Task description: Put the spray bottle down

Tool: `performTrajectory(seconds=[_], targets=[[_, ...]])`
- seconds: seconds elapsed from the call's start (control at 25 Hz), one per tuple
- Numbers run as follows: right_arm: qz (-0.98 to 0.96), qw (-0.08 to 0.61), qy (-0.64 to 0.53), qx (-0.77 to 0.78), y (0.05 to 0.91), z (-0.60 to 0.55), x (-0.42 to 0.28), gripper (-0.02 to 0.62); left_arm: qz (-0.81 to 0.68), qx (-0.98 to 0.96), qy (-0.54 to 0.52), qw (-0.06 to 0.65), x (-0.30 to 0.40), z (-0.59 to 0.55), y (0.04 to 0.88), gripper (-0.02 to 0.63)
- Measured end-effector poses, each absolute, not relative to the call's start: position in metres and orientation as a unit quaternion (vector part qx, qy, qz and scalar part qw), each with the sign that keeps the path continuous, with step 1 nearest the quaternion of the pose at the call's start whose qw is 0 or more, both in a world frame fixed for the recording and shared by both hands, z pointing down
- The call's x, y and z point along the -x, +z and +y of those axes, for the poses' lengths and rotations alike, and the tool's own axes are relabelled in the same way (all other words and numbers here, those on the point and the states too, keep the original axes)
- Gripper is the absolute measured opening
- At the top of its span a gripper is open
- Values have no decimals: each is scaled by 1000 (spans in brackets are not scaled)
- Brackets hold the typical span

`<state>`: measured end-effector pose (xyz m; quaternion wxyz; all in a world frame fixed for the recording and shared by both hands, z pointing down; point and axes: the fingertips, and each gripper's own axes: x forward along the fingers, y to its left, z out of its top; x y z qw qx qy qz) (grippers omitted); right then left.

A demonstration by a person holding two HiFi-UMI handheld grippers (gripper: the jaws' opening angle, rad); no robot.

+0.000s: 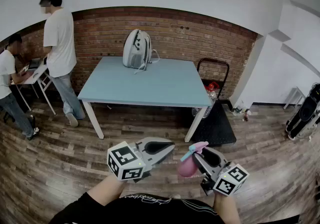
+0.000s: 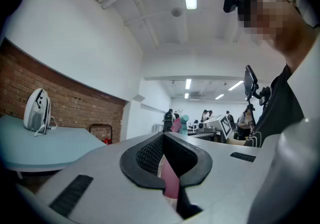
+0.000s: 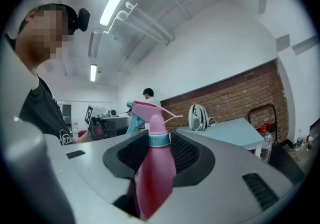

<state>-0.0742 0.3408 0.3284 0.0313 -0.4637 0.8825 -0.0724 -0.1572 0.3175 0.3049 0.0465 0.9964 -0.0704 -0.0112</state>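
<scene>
**Pink bottle in my right claw, worktop a walk away**

My right claw (image 1: 199, 159) pinches the pink plastic spray bottle with the teal collar (image 3: 152, 173) at its body, low centre of the head view, well apart from the pale blue worktop (image 1: 150, 85) at upper centre. My left claw (image 1: 167, 146) is barely parted and empty. I'd keep the bottle upright, rest its base on bare worktop clear of the grey backpack (image 1: 136, 49), then let go.
</scene>
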Motion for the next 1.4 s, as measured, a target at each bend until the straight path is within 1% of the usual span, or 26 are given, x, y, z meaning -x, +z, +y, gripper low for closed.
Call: performTrajectory(seconds=[0.24,0.4,0.72,0.88,1.16,1.4], targets=[[873,36,-84,478,337,333,68,138,-63,-996,-5,59,152,314,312,8],[879,42,-87,467,339,328,79,138,-68,-996,-6,58,160,310,315,8],[886,35,-78,456,323,329,93,137,-60,-995,-39,68,176,314,297,8],[890,28,-71,450,322,323,92,137,-65,-995,-37,66,174,305,297,8],[887,32,-90,451,344,279,61,135,-78,-994,-17,79,146,262,317,8],[887,50,-119,443,372,202,18,133,-100,-990,8,104,105,185,345,8]])
